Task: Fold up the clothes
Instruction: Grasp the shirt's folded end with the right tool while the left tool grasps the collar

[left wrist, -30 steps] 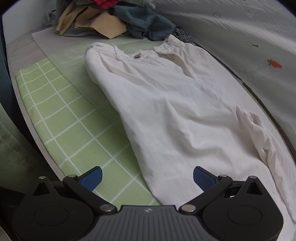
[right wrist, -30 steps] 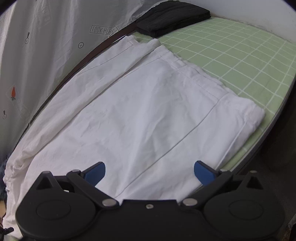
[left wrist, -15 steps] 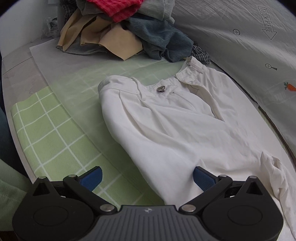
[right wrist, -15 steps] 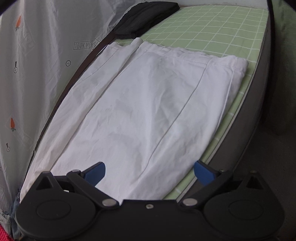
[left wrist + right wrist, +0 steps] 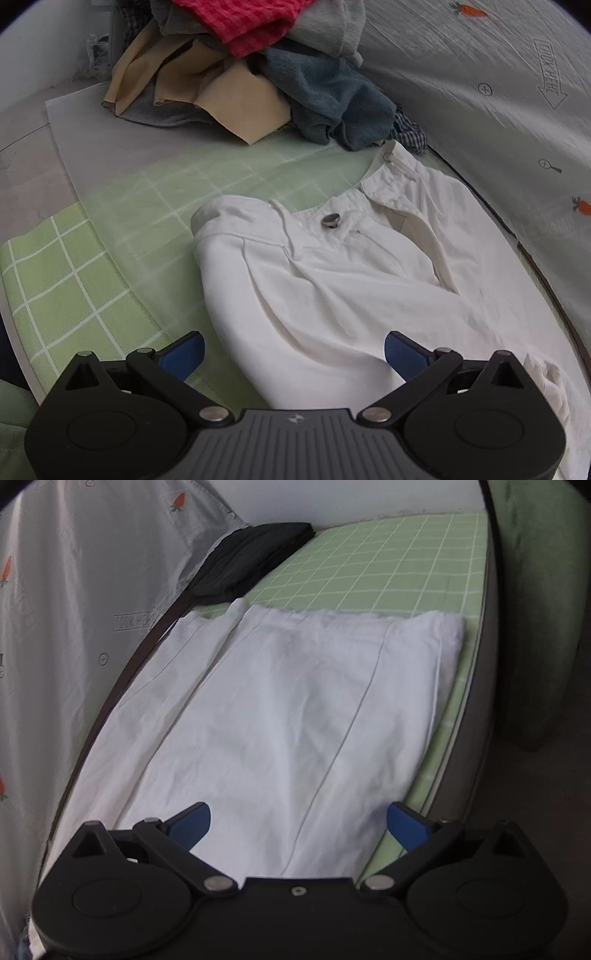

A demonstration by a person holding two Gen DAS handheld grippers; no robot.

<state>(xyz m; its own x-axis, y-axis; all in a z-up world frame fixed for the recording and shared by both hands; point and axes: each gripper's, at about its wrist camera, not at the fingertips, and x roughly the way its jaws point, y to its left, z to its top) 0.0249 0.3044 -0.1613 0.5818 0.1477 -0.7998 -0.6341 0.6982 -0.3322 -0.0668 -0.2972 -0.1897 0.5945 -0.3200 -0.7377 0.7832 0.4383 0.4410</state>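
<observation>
White trousers [image 5: 332, 295] lie flat on the green checked cloth [image 5: 55, 280], waistband and metal button [image 5: 330, 220] at centre frame in the left wrist view, legs [image 5: 295, 709] filling the middle of the right wrist view. The left gripper [image 5: 293, 350] and right gripper [image 5: 299, 823] both hover with jaws wide and empty. A heap of mixed clothes [image 5: 258, 62] sits at upper centre; a folded black garment [image 5: 255, 557] upper left.

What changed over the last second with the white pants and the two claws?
The left claw moved toward the waistband of the white pants; the right claw swung toward the leg hems. Both stayed open, gripping nothing. The pants stayed flat; the clothes pile untouched.
</observation>
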